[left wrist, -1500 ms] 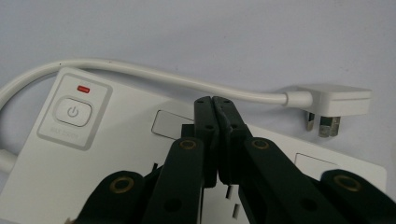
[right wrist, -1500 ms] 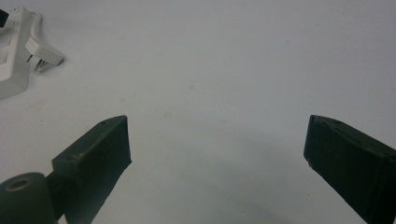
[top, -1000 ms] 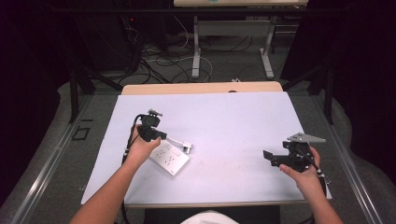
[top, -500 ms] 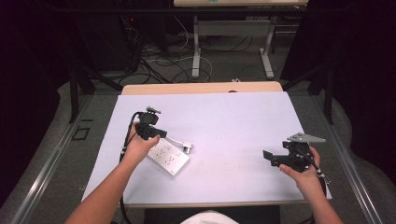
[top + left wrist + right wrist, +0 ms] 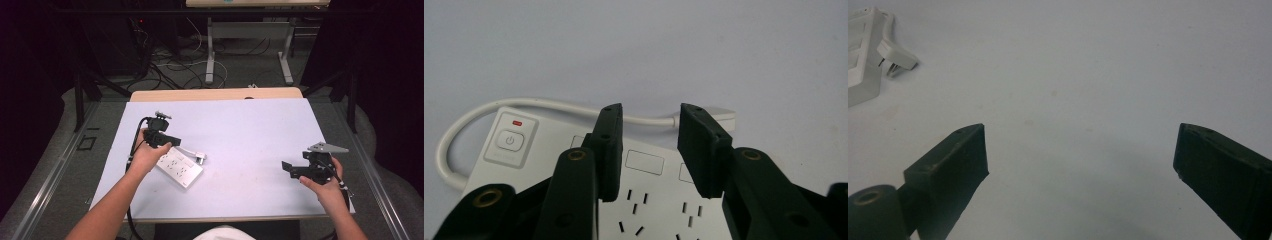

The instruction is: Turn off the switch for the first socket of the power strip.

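A white power strip lies flat on the pale table mat, left of centre. Its short white cable loops round to a plug lying beside it. My left gripper hovers just above the strip's near end. In the left gripper view, this gripper stands open with nothing in the gap, over the strip, whose power button is at the left. My right gripper stands wide open over bare mat at the right. In its own view, the right gripper is far from the plug.
A wooden table edge runs behind the mat. Beyond it, cables and metal desk legs are on the floor. Dark frame rails flank both sides of the table.
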{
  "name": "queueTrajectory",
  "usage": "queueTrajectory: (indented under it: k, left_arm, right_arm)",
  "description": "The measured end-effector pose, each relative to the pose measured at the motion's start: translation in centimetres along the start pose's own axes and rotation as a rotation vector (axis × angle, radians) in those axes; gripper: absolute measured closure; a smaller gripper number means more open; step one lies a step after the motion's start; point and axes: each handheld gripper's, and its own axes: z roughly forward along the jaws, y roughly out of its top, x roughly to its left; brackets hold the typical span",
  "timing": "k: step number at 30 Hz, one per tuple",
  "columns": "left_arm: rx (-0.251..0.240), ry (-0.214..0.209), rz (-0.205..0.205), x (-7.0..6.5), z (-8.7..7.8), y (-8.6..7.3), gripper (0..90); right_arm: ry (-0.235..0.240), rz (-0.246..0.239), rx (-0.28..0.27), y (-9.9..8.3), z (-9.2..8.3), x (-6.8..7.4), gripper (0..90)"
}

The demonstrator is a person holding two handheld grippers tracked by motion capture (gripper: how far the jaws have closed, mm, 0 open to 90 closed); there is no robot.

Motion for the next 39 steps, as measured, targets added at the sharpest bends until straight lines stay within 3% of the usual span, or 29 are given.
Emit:
queueTrajectory:
  k: [11, 18, 21, 22, 25, 34, 39]
  left_arm:
    - [-0.020, -0.014, -0.003, 0.0, -0.6, 0.1, 48.0]
    - [-0.062, 0.015, 0.005, 0.3, -1.1, -0.1, 37.2]
    - [-0.065, 0.005, 0.006, 0.5, -1.5, -0.3, 33.8]
    - [-0.077, 0.008, -0.005, 0.4, -1.6, -0.4, 33.7]
    - [-0.097, 0.018, 0.020, 0.4, -2.1, -0.7, 32.5]
    - [-0.103, 0.021, 0.008, 0.4, -3.5, -1.4, 33.9]
    - [-0.124, 0.024, 0.022, 0.6, -4.2, -1.7, 32.6]
  right_arm:
    - [-0.003, -0.003, 0.001, 0.0, 0.1, -0.1, 6.8]
    - [-0.010, 0.009, 0.011, -0.1, 0.2, -0.3, 6.8]
    - [-0.008, 0.010, 0.009, -0.1, 0.2, -0.3, 6.8]
    - [-0.006, 0.010, 0.009, -0.1, 0.2, -0.3, 6.8]
    - [-0.007, 0.003, 0.007, -0.1, 0.2, -0.2, 6.8]
    - [-0.005, -0.010, 0.001, 0.0, 0.0, 0.1, 6.8]
    - [-0.005, -0.003, 0.005, 0.0, -0.1, 0.1, 6.8]
